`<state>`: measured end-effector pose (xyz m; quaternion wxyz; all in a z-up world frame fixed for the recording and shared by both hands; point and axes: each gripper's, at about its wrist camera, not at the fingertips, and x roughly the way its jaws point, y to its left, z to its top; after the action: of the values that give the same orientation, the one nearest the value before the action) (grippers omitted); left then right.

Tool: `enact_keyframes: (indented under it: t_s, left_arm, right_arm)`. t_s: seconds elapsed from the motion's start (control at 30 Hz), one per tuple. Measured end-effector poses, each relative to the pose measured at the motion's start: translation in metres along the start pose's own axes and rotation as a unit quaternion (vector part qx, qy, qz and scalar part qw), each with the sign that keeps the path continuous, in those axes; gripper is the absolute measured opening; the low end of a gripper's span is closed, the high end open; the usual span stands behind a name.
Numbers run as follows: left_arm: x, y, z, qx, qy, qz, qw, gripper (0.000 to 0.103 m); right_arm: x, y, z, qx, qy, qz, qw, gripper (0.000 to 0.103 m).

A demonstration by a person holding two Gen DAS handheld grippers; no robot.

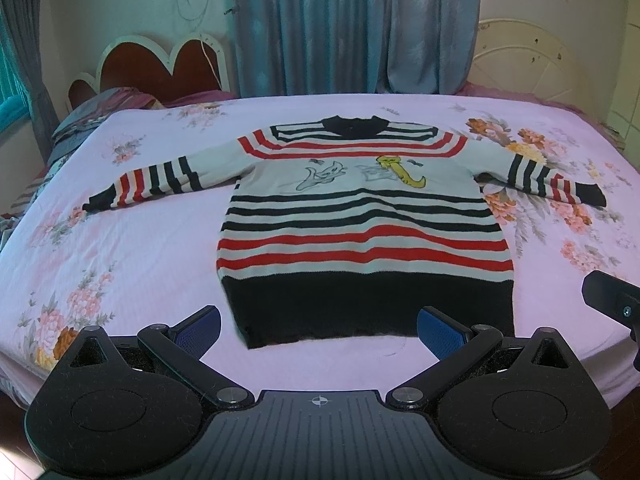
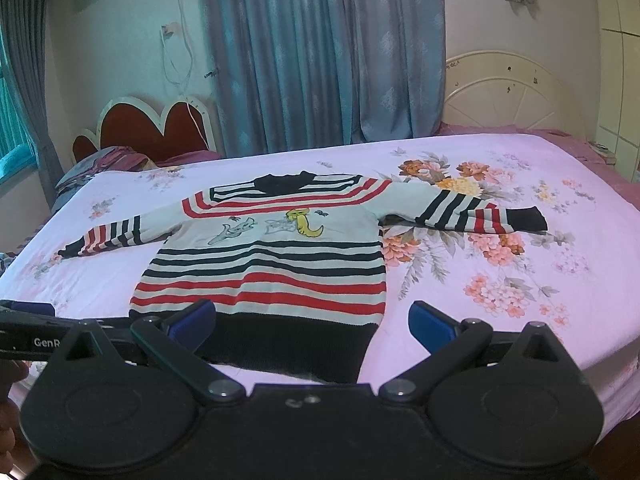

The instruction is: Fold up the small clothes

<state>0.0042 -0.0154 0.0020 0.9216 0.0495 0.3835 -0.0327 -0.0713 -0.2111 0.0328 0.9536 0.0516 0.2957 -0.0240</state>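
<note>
A small striped sweater [image 1: 360, 216] in white, red and black lies flat on the bed, front up, both sleeves spread out sideways, black hem nearest me. It also shows in the right wrist view [image 2: 272, 264]. My left gripper [image 1: 319, 330] is open and empty, hovering just before the black hem. My right gripper [image 2: 312, 322] is open and empty, over the hem's right part. The right gripper's edge [image 1: 612, 304] shows at the far right of the left wrist view, and the left gripper [image 2: 28, 320] at the left of the right wrist view.
The bed has a pink floral sheet [image 1: 120, 248]. Crumpled bedding [image 1: 88, 116] lies at the far left by a red heart-shaped headboard [image 1: 160, 68]. A cream headboard [image 1: 528, 60] stands at the far right. Blue curtains [image 1: 352, 24] hang behind.
</note>
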Motion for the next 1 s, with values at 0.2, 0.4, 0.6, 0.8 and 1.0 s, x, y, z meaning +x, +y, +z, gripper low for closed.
enact_keyframes:
  t_s: [0.2, 0.4, 0.6, 0.8, 1.0]
  left_arm:
    - [0.012, 0.001, 0.008, 0.001, 0.003, -0.002, 1.0000, 0.103]
    - [0.035, 0.003, 0.025, 0.005, 0.004, -0.009, 0.9999, 0.103]
    - [0.069, 0.007, 0.054, 0.015, 0.007, -0.017, 0.9997, 0.103]
    - [0.110, 0.015, 0.088, 0.024, 0.008, -0.024, 0.9994, 0.103]
    - [0.150, 0.022, 0.120, 0.030, 0.009, -0.029, 0.9991, 0.103]
  right_arm:
    - [0.015, 0.004, 0.001, -0.005, 0.002, -0.013, 1.000, 0.102]
    - [0.030, 0.003, 0.006, 0.000, 0.004, -0.025, 1.000, 0.102]
    - [0.057, -0.003, 0.019, 0.019, 0.009, -0.054, 0.998, 0.102]
    - [0.091, -0.004, 0.036, 0.037, 0.011, -0.084, 0.996, 0.102]
    - [0.123, -0.004, 0.055, 0.048, 0.012, -0.113, 0.992, 0.102]
